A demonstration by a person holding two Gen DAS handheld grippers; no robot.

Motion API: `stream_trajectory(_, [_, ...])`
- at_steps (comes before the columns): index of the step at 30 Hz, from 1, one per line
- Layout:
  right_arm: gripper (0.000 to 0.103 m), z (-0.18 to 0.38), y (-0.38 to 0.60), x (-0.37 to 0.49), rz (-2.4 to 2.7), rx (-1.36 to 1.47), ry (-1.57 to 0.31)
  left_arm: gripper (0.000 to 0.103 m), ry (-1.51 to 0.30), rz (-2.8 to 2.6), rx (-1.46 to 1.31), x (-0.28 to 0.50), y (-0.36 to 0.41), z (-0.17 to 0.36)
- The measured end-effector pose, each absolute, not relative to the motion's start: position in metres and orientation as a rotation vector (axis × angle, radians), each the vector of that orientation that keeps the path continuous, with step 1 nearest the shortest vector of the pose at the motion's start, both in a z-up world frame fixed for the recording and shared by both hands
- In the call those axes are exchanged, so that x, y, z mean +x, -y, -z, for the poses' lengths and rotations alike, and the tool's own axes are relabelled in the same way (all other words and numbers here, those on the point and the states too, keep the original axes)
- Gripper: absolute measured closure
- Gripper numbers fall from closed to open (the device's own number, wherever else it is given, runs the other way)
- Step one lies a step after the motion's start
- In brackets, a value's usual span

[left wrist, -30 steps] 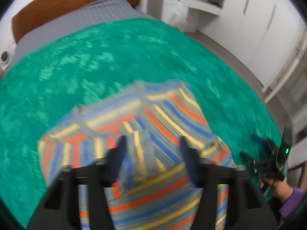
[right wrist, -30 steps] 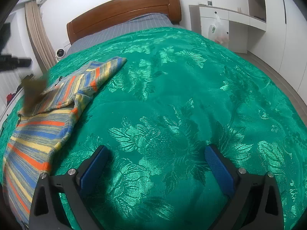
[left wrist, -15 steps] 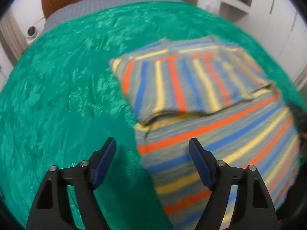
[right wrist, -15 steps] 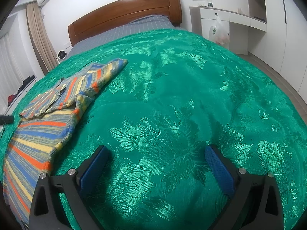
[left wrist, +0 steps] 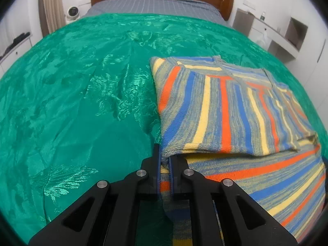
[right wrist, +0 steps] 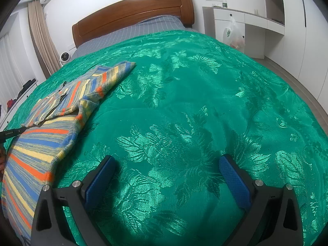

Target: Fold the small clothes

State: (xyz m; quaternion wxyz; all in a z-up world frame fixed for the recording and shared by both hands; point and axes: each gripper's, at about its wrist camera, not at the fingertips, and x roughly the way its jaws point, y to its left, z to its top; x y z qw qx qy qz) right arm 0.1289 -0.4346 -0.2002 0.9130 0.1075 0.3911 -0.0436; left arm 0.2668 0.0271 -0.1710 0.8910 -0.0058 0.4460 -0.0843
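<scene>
A striped knit garment (left wrist: 229, 110) in orange, blue, yellow and grey lies on the green bedspread (left wrist: 82, 102), its upper part folded over the lower part. My left gripper (left wrist: 165, 157) is shut on the garment's left edge, at the corner of the folded layer. In the right wrist view the garment (right wrist: 67, 102) lies at the left. My right gripper (right wrist: 168, 176) is open and empty over bare bedspread (right wrist: 194, 102), well to the right of the garment. The left gripper's tip (right wrist: 12, 132) shows at that view's left edge.
A wooden headboard (right wrist: 133, 10) and grey sheet (right wrist: 131, 30) are at the far end of the bed. A white desk unit (right wrist: 242, 18) with a plastic bag (right wrist: 233, 34) stands at the right. A small fan (right wrist: 65, 57) and curtains (right wrist: 41, 39) are at the left.
My left gripper came down to the garment's left edge and shut on it; half a second ago it was open above the bedspread. The right gripper has stayed still and open.
</scene>
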Motion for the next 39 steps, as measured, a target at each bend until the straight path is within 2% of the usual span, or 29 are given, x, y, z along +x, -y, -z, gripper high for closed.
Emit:
stream_trajectory(20, [0.002, 0.202, 0.43, 0.133, 0.107, 0.198, -0.816, 0.092, -0.906, 0.132, 0.101, 0.261, -0.018, 0.17])
stream_trajectory(25, [0.0, 0.202, 0.428, 0.137, 0.103, 0.184, -0.847, 0.083, -0.909, 0.138, 0.074, 0.254, -0.026, 0.168])
stream_trajectory(27, [0.001, 0.199, 0.427, 0.14, 0.099, 0.17, -0.88, 0.083, -0.917, 0.15, 0.059, 0.245, -0.033, 0.168])
stream_trajectory(29, [0.002, 0.19, 0.425, 0.147, 0.101, 0.155, -0.945, 0.08, -0.925, 0.157, 0.064, 0.234, -0.039, 0.165])
stream_trajectory(30, [0.009, 0.182, 0.423, 0.147, 0.099, 0.161, -0.956, 0.079, -0.928, 0.164, 0.063, 0.223, -0.044, 0.162])
stream_trajectory(31, [0.013, 0.169, 0.42, 0.145, 0.085, 0.183, -0.95, 0.074, -0.928, 0.162, 0.063, 0.214, -0.047, 0.159])
stream_trajectory(32, [0.013, 0.151, 0.413, 0.144, 0.055, 0.219, -0.934, 0.07, -0.925, 0.17, 0.056, 0.2, -0.055, 0.157])
stream_trajectory(34, [0.013, 0.124, 0.395, 0.148, -0.034, 0.285, -0.918, 0.049, -0.905, 0.168, 0.039, 0.184, -0.067, 0.155])
stream_trajectory(36, [0.015, 0.108, 0.372, 0.161, -0.153, 0.357, -0.934, 0.033, -0.877, 0.131, 0.037, 0.177, -0.077, 0.156])
stream_trajectory(39, [0.026, 0.098, 0.325, 0.204, -0.319, 0.47, -0.962, 0.03, -0.858, 0.1, 0.014, 0.173, -0.092, 0.169])
